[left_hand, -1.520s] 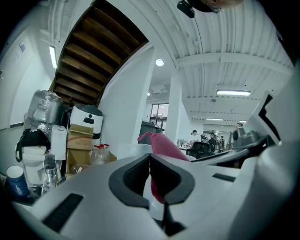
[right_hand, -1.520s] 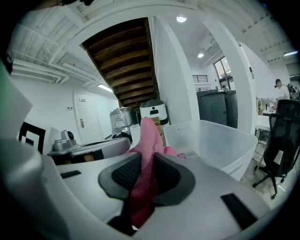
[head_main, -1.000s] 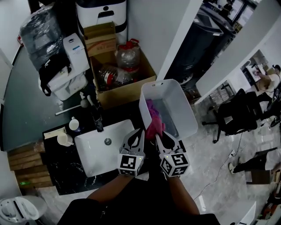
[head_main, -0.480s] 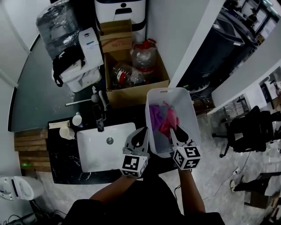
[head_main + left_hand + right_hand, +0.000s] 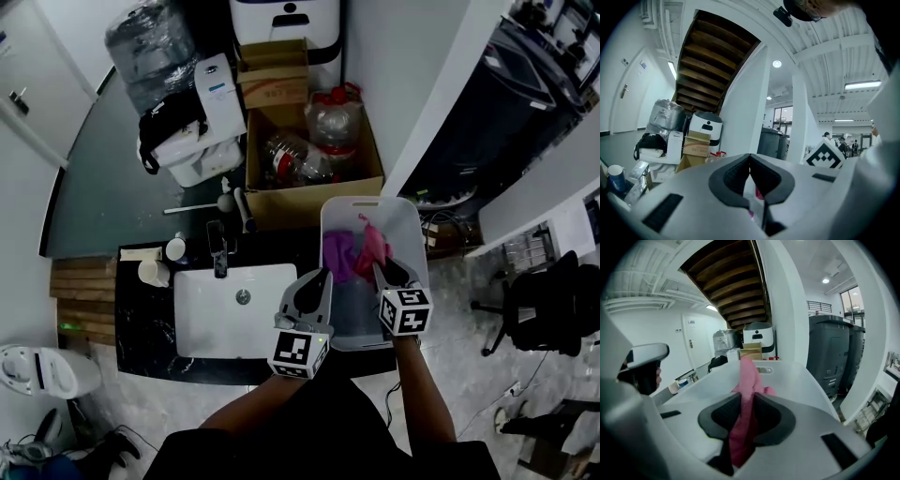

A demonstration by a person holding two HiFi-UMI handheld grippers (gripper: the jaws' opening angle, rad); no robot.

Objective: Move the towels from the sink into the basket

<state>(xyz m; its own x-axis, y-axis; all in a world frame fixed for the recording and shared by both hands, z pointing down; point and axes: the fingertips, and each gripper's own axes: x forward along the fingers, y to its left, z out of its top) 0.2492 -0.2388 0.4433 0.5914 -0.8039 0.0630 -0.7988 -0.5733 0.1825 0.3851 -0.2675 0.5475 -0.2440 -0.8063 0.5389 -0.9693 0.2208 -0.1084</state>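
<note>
while my right gripper (image 5: 382,269) hangs over the white basket (image 5: 364,201), its jaws are clamped on a pink towel (image 5: 371,246). in the right gripper view the cloth runs up between the two dark pads and stands out past the tips, over the inside of the basket. a purple towel (image 5: 336,253) lies in the basket just left of the pink one; i cannot tell whether the two touch. my left gripper (image 5: 321,276) sits at the basket's left wall, between it and the sink (image 5: 208,323), and its jaws are closed tip to tip with nothing pinched in them. the sink is set in a dark counter (image 5: 141,337), with the faucet (image 5: 217,255) at its back edge. behind the basket stands a cardboard box (image 5: 281,208) holding plastic bottles (image 5: 309,141).
</note>
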